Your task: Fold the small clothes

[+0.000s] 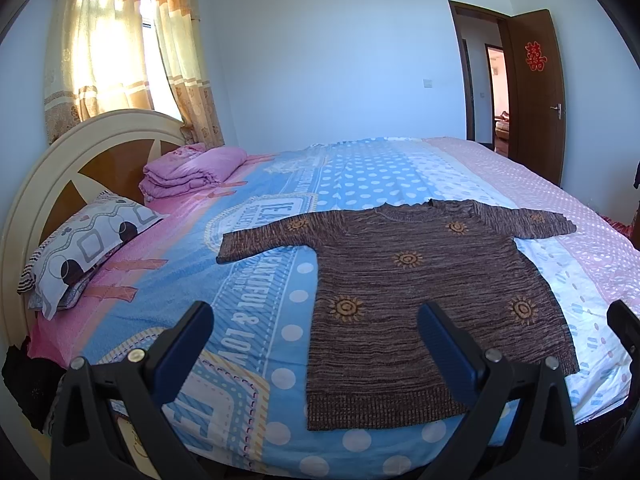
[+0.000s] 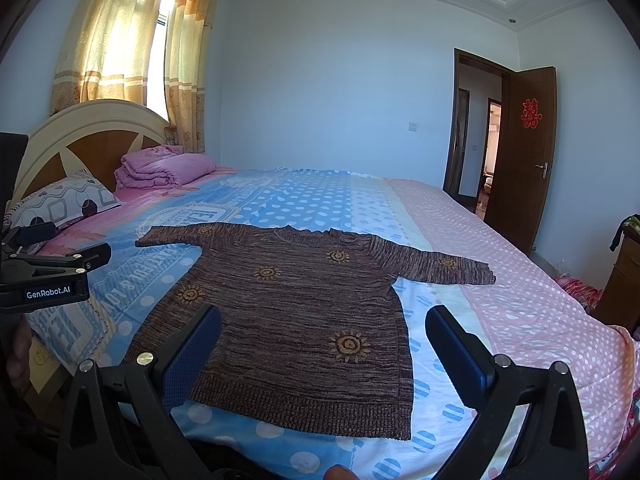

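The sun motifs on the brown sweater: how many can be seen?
6 on the sweater: left sleeve, right sleeve, upper chest, centre, lower left, lower right. Underside may hide more.

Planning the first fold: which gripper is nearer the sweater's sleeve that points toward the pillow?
Left. The left gripper hovers open above the hem on the side of that sleeve; the right gripper hovers open nearer the opposite side.

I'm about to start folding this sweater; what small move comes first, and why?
Probably lower the left gripper to the left sleeve and pinch its cuff. The sweater lies flat, sleeves spread, and both grippers are open, holding nothing.
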